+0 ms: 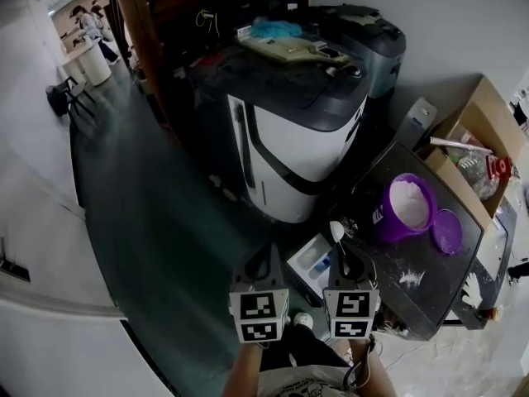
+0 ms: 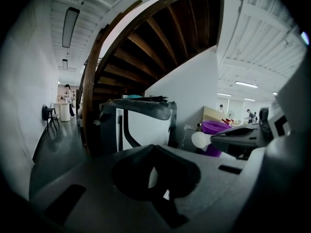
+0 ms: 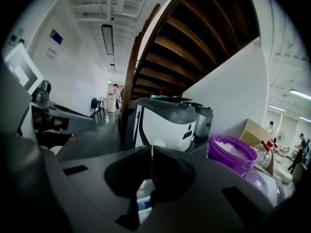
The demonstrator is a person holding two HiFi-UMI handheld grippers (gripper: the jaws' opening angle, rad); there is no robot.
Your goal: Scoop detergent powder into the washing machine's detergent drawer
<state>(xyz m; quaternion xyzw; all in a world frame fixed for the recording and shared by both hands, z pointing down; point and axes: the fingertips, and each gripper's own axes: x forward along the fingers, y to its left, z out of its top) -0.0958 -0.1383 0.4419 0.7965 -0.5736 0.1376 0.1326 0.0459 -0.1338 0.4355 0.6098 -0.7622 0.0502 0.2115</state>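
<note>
The white and black washing machine (image 1: 289, 139) stands ahead, with its white and blue detergent drawer (image 1: 312, 259) pulled out toward me. A purple tub (image 1: 405, 208) full of white powder sits on the dark table (image 1: 430, 292) to the right, its lid (image 1: 446, 231) beside it. My right gripper (image 1: 343, 253) is shut on a white spoon (image 1: 337, 231), whose bowl hangs just beyond the drawer's right corner. In the right gripper view the spoon's thin handle (image 3: 151, 152) runs between the shut jaws, with the drawer (image 3: 143, 198) below. My left gripper (image 1: 266, 259) is shut and holds nothing, left of the drawer.
An open cardboard box (image 1: 475, 114) with bottles stands behind the table. A second dark machine (image 1: 372, 48) sits at the back right. A wooden staircase (image 2: 146, 42) rises over the washer. People (image 1: 91, 27) and a chair (image 1: 66, 98) are far down the hall. Spilled powder (image 1: 411, 279) lies on the table.
</note>
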